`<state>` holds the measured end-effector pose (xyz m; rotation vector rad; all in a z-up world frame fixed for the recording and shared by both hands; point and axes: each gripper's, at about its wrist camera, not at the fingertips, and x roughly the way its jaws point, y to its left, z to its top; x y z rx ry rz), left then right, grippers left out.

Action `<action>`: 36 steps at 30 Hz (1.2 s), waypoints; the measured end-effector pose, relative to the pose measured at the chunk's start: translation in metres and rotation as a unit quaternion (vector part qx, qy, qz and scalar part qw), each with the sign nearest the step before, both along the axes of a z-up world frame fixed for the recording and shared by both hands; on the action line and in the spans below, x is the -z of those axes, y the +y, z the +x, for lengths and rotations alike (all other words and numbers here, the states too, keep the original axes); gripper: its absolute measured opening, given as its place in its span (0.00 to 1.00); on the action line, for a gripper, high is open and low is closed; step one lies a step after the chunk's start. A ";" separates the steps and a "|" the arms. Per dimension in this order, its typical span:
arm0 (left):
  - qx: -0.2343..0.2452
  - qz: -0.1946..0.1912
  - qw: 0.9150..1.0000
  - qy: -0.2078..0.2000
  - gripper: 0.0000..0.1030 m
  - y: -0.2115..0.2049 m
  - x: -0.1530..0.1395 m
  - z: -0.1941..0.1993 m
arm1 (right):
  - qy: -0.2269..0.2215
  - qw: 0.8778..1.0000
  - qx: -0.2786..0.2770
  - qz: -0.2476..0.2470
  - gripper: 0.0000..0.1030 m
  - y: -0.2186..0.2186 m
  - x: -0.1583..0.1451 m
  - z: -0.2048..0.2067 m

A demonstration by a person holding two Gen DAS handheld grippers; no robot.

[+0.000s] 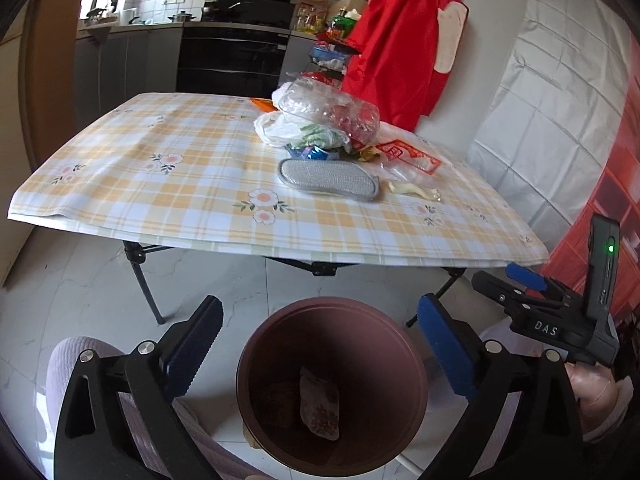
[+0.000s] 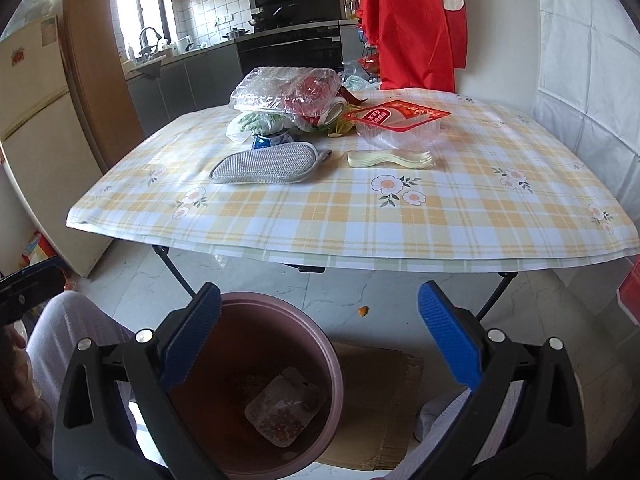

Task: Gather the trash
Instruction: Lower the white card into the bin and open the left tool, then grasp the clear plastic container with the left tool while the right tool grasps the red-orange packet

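Observation:
A brown trash bin [image 1: 332,388] stands on the floor in front of the table, with a flowered packet [image 1: 319,406] inside; both show in the right wrist view too, the bin [image 2: 280,380] and the packet [image 2: 280,410]. My left gripper [image 1: 320,344] is open and empty above the bin. My right gripper [image 2: 320,336] is open and empty, above the bin's right rim. On the table lies a pile of plastic wrappers and bags [image 1: 324,120] [image 2: 288,100], a clear tray with a red label [image 2: 396,124] [image 1: 408,156], and a cream plastic piece [image 2: 390,159] [image 1: 414,191].
A grey scrub pad [image 1: 328,178] [image 2: 266,164] lies on the checked tablecloth [image 1: 160,184] [image 2: 400,216]. A red apron [image 1: 400,40] hangs at the wall. Flat cardboard [image 2: 384,396] lies on the floor beside the bin. A fridge [image 2: 36,140] stands at left. An orange scrap [image 2: 363,311] lies on the floor.

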<state>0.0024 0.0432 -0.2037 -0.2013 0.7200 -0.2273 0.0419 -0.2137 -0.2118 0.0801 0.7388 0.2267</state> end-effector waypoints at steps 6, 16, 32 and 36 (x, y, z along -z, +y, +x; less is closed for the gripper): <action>0.015 0.061 0.998 -0.022 0.94 -0.001 -0.012 0.032 | -0.011 1.000 0.026 -0.009 0.94 -0.014 -0.008 0.014; 0.078 0.162 0.983 -0.039 0.94 -0.025 -0.015 0.093 | 0.011 0.999 0.043 0.006 0.94 -0.052 -0.018 0.063; 0.101 0.171 0.979 -0.038 0.94 -0.042 -0.039 0.161 | 0.034 0.997 0.044 0.058 0.94 -0.094 -0.028 0.126; 0.097 0.172 0.979 -0.042 0.94 -0.039 -0.047 0.180 | 0.022 0.996 0.042 0.074 0.94 -0.102 -0.038 0.150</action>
